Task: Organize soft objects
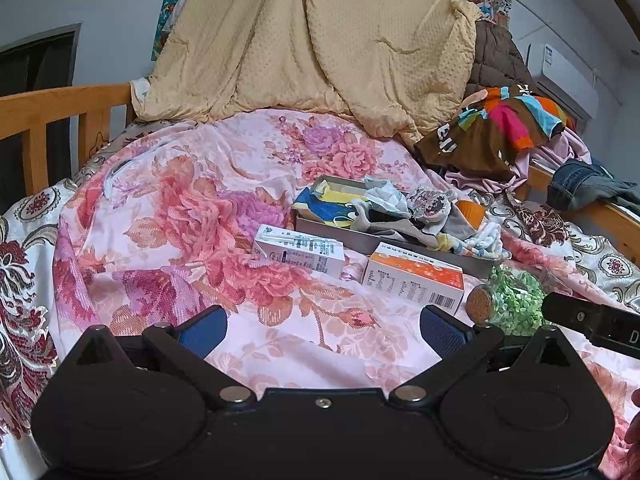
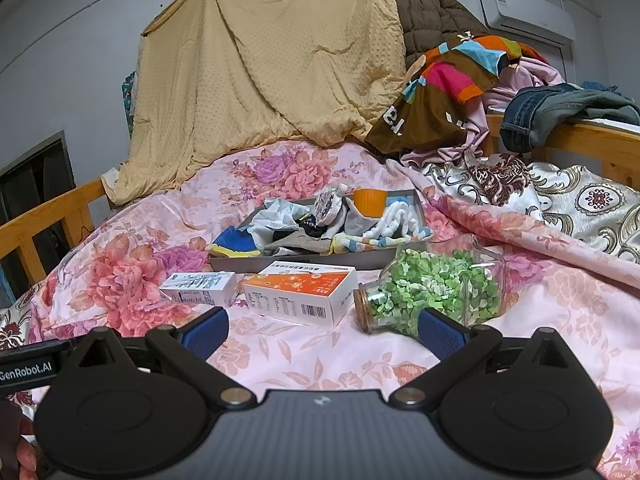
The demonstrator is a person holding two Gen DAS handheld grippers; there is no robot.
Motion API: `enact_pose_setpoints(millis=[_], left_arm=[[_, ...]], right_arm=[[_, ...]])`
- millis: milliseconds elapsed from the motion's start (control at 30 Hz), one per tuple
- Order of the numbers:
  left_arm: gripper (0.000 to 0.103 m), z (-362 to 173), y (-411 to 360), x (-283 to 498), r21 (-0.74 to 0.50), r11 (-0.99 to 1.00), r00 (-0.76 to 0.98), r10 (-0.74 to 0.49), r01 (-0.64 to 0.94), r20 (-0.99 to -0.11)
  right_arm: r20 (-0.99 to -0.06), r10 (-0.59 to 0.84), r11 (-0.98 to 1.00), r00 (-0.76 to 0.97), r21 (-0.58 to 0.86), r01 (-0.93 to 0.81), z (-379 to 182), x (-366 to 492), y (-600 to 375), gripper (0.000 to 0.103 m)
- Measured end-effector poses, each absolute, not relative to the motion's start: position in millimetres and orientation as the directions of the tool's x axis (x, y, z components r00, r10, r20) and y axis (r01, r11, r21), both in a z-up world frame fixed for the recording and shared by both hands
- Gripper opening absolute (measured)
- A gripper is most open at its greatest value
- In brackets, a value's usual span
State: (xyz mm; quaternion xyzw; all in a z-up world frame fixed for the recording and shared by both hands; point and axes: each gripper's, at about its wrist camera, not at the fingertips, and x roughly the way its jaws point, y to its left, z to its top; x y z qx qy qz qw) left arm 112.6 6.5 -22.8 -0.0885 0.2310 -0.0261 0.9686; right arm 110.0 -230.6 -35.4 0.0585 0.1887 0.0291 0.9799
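Note:
A grey shallow tray (image 1: 352, 240) (image 2: 304, 262) lies on the pink floral bedspread (image 1: 192, 216) (image 2: 280, 352). It holds several socks and small cloths (image 1: 404, 208) (image 2: 320, 228) and an orange cup (image 2: 370, 202). My left gripper (image 1: 322, 326) is open and empty, low over the bedspread in front of the tray. My right gripper (image 2: 322, 328) is open and empty, just short of the boxes and the jar. Part of the right gripper shows at the right edge of the left wrist view (image 1: 592, 320).
A white carton (image 1: 300, 252) (image 2: 200, 288), an orange and white box (image 1: 416, 280) (image 2: 300, 292) and a corked glass jar of green bits (image 1: 512, 304) (image 2: 436, 288) lie before the tray. A tan quilt (image 2: 272, 64), piled clothes (image 2: 448, 92) and wooden bed rails (image 1: 48, 120) surround the bed.

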Motion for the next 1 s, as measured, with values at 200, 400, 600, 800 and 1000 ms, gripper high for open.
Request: enact_pose_setpoints(millis=[200,400,600,800,1000], left_arm=[[0.102,-22.1,2.4,110.4,-0.181,0.983,0.894,-0.085,0.005,-0.440],[0.102,-22.2,2.4,110.9,-0.182,0.983,0.895,-0.085,0.005,-0.437],[0.102,-21.9,2.2,110.8,-0.182,0.983,0.895,-0.087,0.006,-0.438],[0.102,-23.7,2.3,114.1,-0.188,0.982,0.875,-0.064,-0.031,-0.479],[0.102,-28.5,8.3,115.1,-0.236,0.971,0.866,-0.098,-0.024,-0.490]], right_arm=[[-0.363,0.080,0.991,0.928,0.130,-0.034,-34.5,109.3,-230.6,0.103],[-0.363,0.081,0.991,0.928,0.131,-0.035,-33.8,109.9,-230.5,0.103],[-0.363,0.081,0.991,0.928,0.130,-0.036,-33.9,109.8,-230.5,0.103],[-0.365,0.081,0.991,0.928,0.129,-0.036,-34.2,110.2,-230.8,0.103],[-0.368,0.084,0.991,0.926,0.131,-0.038,-34.7,110.9,-230.6,0.103]])
